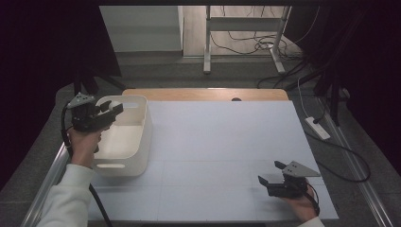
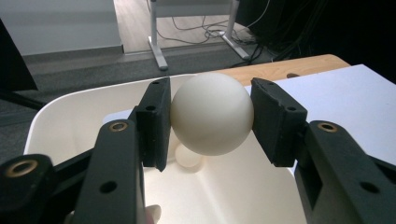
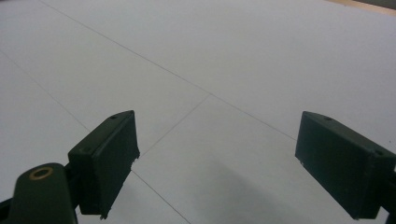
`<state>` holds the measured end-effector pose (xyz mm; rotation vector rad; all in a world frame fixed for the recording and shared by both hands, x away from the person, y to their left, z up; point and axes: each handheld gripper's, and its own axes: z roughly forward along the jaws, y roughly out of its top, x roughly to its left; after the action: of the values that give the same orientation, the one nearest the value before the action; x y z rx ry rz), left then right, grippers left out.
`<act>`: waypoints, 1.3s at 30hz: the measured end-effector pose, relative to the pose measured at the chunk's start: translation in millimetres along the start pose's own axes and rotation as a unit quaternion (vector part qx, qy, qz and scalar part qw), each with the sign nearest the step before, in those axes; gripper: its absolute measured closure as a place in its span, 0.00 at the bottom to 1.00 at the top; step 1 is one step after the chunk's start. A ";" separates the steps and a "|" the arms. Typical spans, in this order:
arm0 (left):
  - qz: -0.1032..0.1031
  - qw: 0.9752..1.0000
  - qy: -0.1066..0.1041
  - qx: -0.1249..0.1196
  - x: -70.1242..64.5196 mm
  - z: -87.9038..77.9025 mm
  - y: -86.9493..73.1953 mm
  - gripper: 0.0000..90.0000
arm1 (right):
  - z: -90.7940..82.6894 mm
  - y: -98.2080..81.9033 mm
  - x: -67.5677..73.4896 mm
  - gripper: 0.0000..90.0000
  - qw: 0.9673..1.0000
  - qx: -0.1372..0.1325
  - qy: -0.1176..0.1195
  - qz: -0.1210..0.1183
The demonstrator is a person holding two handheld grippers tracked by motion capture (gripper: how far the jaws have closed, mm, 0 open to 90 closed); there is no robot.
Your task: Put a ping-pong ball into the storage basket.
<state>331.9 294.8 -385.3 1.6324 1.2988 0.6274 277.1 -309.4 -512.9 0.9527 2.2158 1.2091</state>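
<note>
My left gripper (image 1: pixel 115 108) hangs over the white bin (image 1: pixel 142 137) at the table's left, shut on a cream-white ball (image 1: pixel 113 104). In the left gripper view the ball (image 2: pixel 212 113) is pressed between both black pads, above the bin's inside (image 2: pixel 70 121). A second small white ball (image 2: pixel 187 158) lies on the bin's floor below it. My right gripper (image 1: pixel 272 172) rests low near the table's front right corner, its jaws wide apart with nothing between them; in the right gripper view its gripper (image 3: pixel 219 163) faces bare white table.
The white table sheet (image 1: pixel 217 142) spreads between the two hands, with a wooden edge (image 1: pixel 208 93) at the back. A power strip (image 1: pixel 318 127) and cables lie on the floor to the right. A desk frame (image 1: pixel 246 38) stands beyond the table.
</note>
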 end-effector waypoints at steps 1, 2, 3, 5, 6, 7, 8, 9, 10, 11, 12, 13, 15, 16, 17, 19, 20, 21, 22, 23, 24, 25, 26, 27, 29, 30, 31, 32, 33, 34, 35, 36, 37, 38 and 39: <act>-0.001 1.000 0.001 0.002 0.2 1.2 -0.3 0.56 | 0.1 0.0 0.0 0.14 1.000 0.000 -0.001 0.000; -0.001 1.000 0.001 0.005 0.9 3.1 -0.8 0.56 | 0.2 0.0 0.0 0.14 1.000 0.000 -0.001 0.000; -0.001 1.000 0.002 0.006 1.3 4.0 -1.1 0.56 | 0.2 0.0 0.0 0.14 1.000 0.000 -0.001 -0.001; -0.003 1.000 0.002 0.009 2.0 5.6 -1.8 0.56 | 0.0 0.0 -0.3 0.14 1.000 -0.001 0.000 -0.002; -0.003 1.000 0.003 0.012 2.6 6.5 -2.2 0.56 | 0.0 0.0 -0.3 0.14 1.000 -0.001 0.000 -0.002; -0.005 1.000 0.003 0.013 3.0 7.3 -2.6 0.56 | 0.0 0.0 -0.3 0.14 1.000 -0.001 0.000 -0.002; -0.006 1.000 0.003 0.014 3.5 8.1 -3.0 0.56 | 0.1 -0.1 -0.3 0.14 1.000 -0.001 0.000 -0.002; -0.005 1.000 0.002 0.017 4.0 8.8 -3.3 0.56 | 0.1 -0.1 -0.3 0.14 1.000 0.000 0.000 -0.002; -0.005 1.000 0.002 0.017 4.0 8.8 -3.3 0.56 | 0.1 -0.1 -0.3 0.14 1.000 0.000 0.000 -0.002; -0.006 1.000 0.003 0.020 4.4 10.2 -3.5 0.56 | 0.2 -0.1 -0.2 0.14 1.000 -0.001 -0.001 -0.002; -0.006 1.000 0.005 0.021 4.6 11.2 -3.7 0.56 | 0.2 -0.1 -0.3 0.14 1.000 0.000 -0.001 -0.002; -0.006 1.000 0.005 0.021 4.6 11.2 -3.7 0.56 | 0.2 -0.1 -0.3 0.14 1.000 0.000 -0.001 -0.002; -0.005 1.000 0.006 0.026 5.3 13.2 -4.1 0.56 | 0.3 0.0 -0.2 0.14 1.000 -0.001 -0.001 -0.002; -0.005 1.000 0.006 0.028 5.4 14.3 -4.4 0.56 | 0.3 0.0 -0.2 0.14 1.000 -0.001 -0.001 -0.002; -0.005 0.999 0.006 0.031 5.5 15.7 -4.8 0.56 | 0.3 0.0 -0.2 0.14 1.000 0.000 -0.001 -0.002; -0.005 0.999 0.007 0.034 5.6 17.8 -5.7 0.56 | 0.3 -0.1 -0.1 0.14 1.000 -0.001 -0.001 -0.002; -0.006 0.999 0.007 0.035 5.6 19.0 -6.2 0.56 | 0.3 0.0 -0.2 0.14 1.000 0.000 -0.001 -0.002; -0.006 0.999 0.007 0.037 5.7 20.1 -6.7 0.56 | 0.3 -0.1 -0.2 0.14 1.000 0.000 -0.001 -0.002; -0.007 0.999 0.007 0.039 5.8 21.1 -7.0 0.56 | 0.4 0.0 -0.2 0.14 1.000 0.000 -0.001 -0.002; -0.007 0.999 0.007 0.040 5.7 22.1 -7.3 0.56 | 0.4 -0.1 -0.2 0.14 1.000 0.000 -0.001 -0.003; -0.006 0.999 0.006 0.042 5.6 23.2 -7.5 0.56 | 0.4 -0.1 -0.2 0.14 1.000 0.000 -0.001 -0.002; -0.006 0.999 0.006 0.042 5.6 23.2 -7.5 0.56 | 0.3 -0.1 -0.3 0.14 1.000 0.000 -0.001 -0.002; -0.006 0.999 0.007 0.044 5.4 24.5 -7.6 0.56 | 0.3 -0.1 -0.3 0.14 1.000 0.000 -0.001 -0.002; -0.006 0.999 0.007 0.044 5.4 24.5 -7.6 0.56 | 0.3 -0.1 -0.3 0.14 1.000 0.000 -0.001 -0.003; -0.005 0.999 0.007 0.047 5.0 25.9 -7.5 0.56 | 0.4 -0.1 -0.1 0.14 1.000 0.000 -0.001 -0.003; -0.004 0.999 0.007 0.050 4.7 27.1 -7.6 0.56 | 0.4 -0.1 -0.1 0.14 1.000 0.000 -0.001 -0.003; -0.004 0.999 0.007 0.051 4.6 27.8 -7.7 0.56 | 0.4 -0.1 -0.1 0.14 1.000 0.000 -0.001 -0.003; -0.004 0.999 0.006 0.052 4.5 28.6 -7.9 0.56 | 0.4 -0.1 -0.1 0.14 1.000 0.000 -0.001 -0.003; -0.003 0.999 0.006 0.054 4.6 29.3 -8.1 0.56 | 0.4 -0.1 -0.2 0.14 1.000 0.000 -0.001 -0.003; -0.004 0.998 0.006 0.055 4.5 29.9 -8.3 0.56 | 0.4 -0.1 -0.1 0.14 1.000 0.000 -0.001 -0.003; -0.004 0.998 0.007 0.057 4.6 30.7 -8.8 0.56 | 0.4 -0.1 -0.2 0.14 1.000 0.000 -0.001 -0.003; -0.003 0.998 0.007 0.059 5.0 31.1 -9.0 0.56 | 0.4 -0.1 -0.1 0.14 1.000 0.000 -0.001 -0.003; -0.003 0.998 0.009 0.061 5.1 32.1 -9.7 0.56 | 0.4 -0.1 -0.2 0.14 1.000 0.000 -0.001 -0.003; -0.003 0.998 0.009 0.061 5.1 32.1 -9.7 0.56 | 0.4 -0.1 -0.2 0.14 1.000 0.000 -0.001 -0.003; -0.003 0.998 0.009 0.062 5.2 32.8 -10.2 0.56 | 0.4 -0.1 -0.1 0.14 1.000 0.000 -0.001 -0.004</act>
<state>356.0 288.5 -409.6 1.7261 1.3792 0.5679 277.4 -309.3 -513.2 0.9445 2.2158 1.2049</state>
